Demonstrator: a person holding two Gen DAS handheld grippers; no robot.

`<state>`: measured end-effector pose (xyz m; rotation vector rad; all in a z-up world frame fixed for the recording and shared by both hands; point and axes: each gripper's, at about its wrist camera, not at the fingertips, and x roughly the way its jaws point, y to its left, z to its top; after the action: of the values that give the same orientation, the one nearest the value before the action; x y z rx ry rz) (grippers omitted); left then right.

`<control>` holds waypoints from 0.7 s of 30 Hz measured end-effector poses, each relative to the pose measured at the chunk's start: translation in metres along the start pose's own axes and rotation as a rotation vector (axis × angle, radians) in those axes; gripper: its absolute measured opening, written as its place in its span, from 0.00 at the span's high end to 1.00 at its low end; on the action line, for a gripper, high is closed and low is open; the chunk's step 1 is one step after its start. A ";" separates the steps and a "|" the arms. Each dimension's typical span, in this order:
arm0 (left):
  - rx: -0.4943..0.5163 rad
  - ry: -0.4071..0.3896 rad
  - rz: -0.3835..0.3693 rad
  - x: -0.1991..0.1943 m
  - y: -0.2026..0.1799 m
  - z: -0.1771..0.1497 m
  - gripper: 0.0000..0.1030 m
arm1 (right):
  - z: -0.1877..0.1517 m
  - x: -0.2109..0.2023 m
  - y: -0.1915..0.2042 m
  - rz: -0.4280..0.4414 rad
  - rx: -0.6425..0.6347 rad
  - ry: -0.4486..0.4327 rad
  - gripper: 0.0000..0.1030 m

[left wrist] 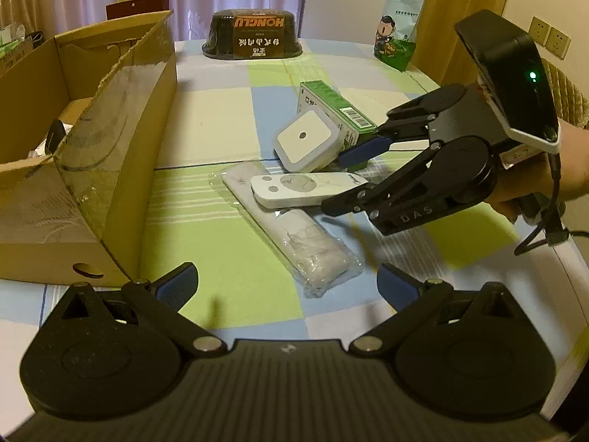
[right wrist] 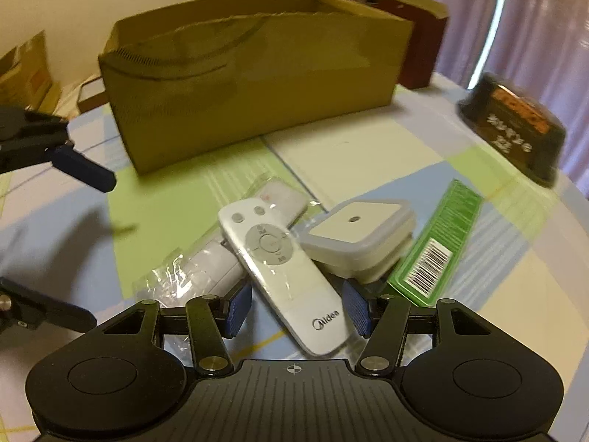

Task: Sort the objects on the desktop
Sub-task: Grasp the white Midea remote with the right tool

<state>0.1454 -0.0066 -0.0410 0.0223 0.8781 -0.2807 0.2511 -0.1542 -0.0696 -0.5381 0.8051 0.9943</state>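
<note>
Right gripper spread wide, pads straddling the lower end of the white remote, centre of right wrist view, not yet touching. Remote lies across a bagged remote, against the square night light. Left gripper wide, empty. Advice: close squarely on remote sides, lift clear of neighbours, then to cardboard box, upper centre.

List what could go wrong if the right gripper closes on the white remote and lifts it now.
1. The white remote lies across the plastic-wrapped remote; the right gripper might snag the wrapper and drag that one along.
2. The square white plug-in light leans against the green box close beside the remote, so lifting may knock it over.
3. The fingers straddle only the remote's near end, so it could tilt or slip.
</note>
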 end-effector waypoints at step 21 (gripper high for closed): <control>-0.005 0.002 0.001 0.015 -0.006 0.001 0.01 | -0.023 -0.036 0.007 -0.074 0.177 -0.008 0.42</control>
<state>0.1539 -0.0156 -0.0515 0.0181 0.8805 -0.2774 0.2261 -0.1868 -0.0553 -0.4087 0.8508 0.8476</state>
